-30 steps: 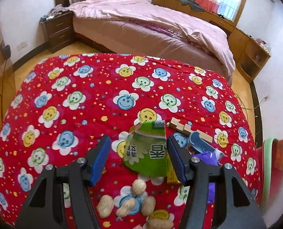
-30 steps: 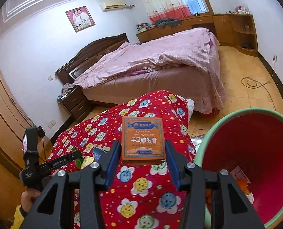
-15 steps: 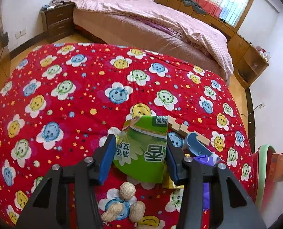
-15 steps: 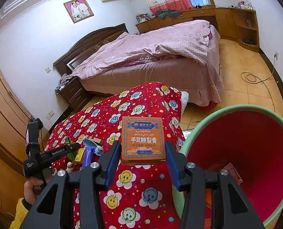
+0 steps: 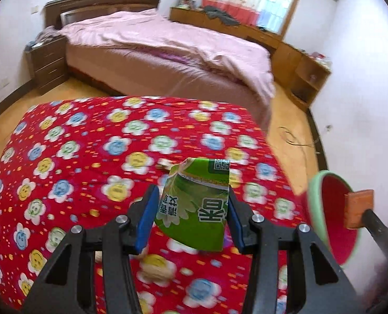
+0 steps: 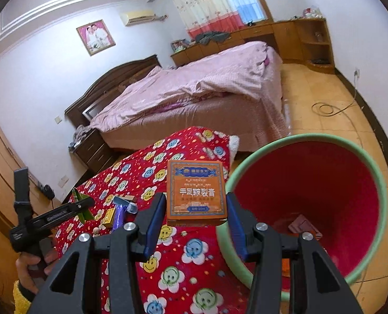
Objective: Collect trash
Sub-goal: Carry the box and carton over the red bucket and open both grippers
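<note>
The left gripper (image 5: pixel 192 216) has just been closing and now clamps a green carton (image 5: pixel 196 206) between its blue pads — a flattened, creased pack with glossy print, white characters and a QR code at its top edge, held clear above the quilt (image 5: pixel 89 157). From the right wrist view the same gripper (image 6: pixel 85 205) shows side-on, the carton (image 6: pixel 82 204) a thin green wedge in its jaws and a hand (image 6: pixel 33 267) with a yellow cuff on the grip. The right gripper (image 6: pixel 196 217) is about half closed on an orange box (image 6: pixel 196 192), flat and rectangular, cardboard with a blue ornamental border and dark lettering; its pads press both long sides, and the box sits at the rim of the bin (image 6: pixel 377 183). The bin is round, smooth plastic, red inside with a pale green lip, and some flat scraps lie at its bottom. In the left view the bin (image 5: pixel 315 201) stands at the right with the box (image 5: pixel 357 208) edge-on before it. The quilt is soft and padded, red with smiling flower faces. On it lie peanuts (image 5: pixel 156 268), blurred, a purple wrapper (image 6: pixel 119 216) and a small yellow pack (image 6: pixel 109 216).
</note>
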Tool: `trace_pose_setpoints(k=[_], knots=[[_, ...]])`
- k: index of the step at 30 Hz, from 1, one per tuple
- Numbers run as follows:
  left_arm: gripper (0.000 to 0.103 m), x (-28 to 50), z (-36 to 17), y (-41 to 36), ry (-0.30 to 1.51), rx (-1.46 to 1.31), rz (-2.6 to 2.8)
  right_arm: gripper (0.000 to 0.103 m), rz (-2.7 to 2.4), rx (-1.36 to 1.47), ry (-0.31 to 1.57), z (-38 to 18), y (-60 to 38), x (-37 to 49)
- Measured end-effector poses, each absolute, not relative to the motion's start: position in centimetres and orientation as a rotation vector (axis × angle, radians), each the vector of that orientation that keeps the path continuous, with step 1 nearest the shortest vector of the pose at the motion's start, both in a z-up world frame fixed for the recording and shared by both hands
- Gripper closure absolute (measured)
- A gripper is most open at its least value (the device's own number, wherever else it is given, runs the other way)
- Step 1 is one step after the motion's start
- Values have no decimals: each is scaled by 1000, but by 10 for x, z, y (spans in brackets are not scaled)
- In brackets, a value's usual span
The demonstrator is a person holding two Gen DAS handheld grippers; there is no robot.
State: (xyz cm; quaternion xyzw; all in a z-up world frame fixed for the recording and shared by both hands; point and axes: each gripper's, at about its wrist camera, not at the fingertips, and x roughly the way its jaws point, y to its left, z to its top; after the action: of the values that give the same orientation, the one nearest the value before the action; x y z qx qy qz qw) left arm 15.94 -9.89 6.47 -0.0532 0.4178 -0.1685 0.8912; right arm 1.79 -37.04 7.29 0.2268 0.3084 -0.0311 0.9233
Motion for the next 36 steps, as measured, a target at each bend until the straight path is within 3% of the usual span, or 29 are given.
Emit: trace_pose_setpoints(k=[15,36], knots=[[53,116,96,-210,861,19,-636,53,-257,486,594,86,-420,-51],[51,103,34,-330,966,143,-773,53,-340,595,638,46,-496,-66]])
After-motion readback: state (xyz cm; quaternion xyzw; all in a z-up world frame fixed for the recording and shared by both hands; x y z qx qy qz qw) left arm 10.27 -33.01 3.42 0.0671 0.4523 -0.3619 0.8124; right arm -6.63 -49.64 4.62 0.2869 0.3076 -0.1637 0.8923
